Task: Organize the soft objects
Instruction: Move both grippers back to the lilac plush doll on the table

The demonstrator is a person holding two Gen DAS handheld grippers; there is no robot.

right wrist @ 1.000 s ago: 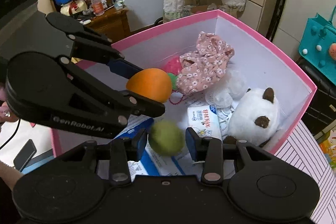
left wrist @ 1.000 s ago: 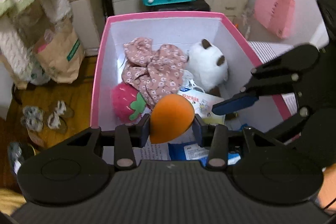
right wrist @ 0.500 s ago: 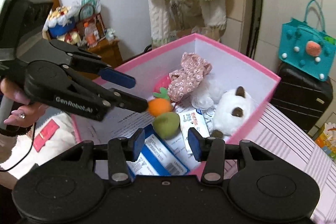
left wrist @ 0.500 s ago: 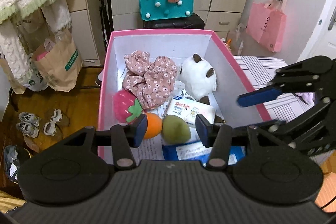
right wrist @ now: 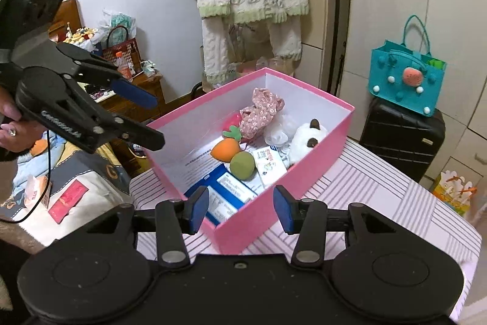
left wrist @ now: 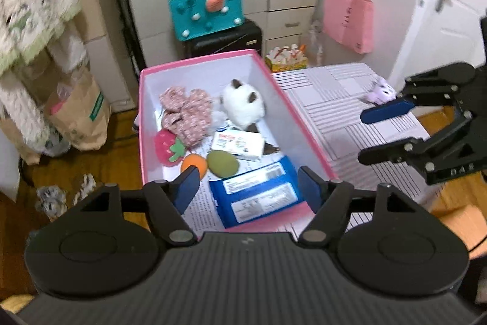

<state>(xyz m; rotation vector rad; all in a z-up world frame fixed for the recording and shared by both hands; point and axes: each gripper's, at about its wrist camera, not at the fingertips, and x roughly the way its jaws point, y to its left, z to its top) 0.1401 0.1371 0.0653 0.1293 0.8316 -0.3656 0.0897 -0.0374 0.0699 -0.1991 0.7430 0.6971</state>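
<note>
The pink box (left wrist: 304, 136) stands on the striped table and holds an orange carrot toy (left wrist: 191, 163), a green soft ball (left wrist: 222, 163), a white plush cat (left wrist: 243, 105), a floral cloth (left wrist: 188, 114) and a strawberry plush (left wrist: 166, 146). My left gripper (left wrist: 248, 185) hovers above the box's near end, its jaws opening with nothing between them. My right gripper (right wrist: 241, 207) hangs open and empty over the box's near corner (right wrist: 304, 181); the carrot (right wrist: 225, 149) and green ball (right wrist: 242, 165) lie side by side below. A small purple plush (left wrist: 380, 93) lies on the table.
A blue wipes pack (left wrist: 255, 194) and a white tissue pack (left wrist: 237, 143) also lie in the box. A teal bag (left wrist: 207, 8) sits on a black suitcase behind. A paper bag (left wrist: 79, 111) stands on the wooden floor at the left. A pink bag (left wrist: 348, 17) hangs on the wall.
The left gripper let go of the orange carrot and the right one the green ball; both toys now lie in the box. Both grippers rose and pulled back, with the left jaws wider.
</note>
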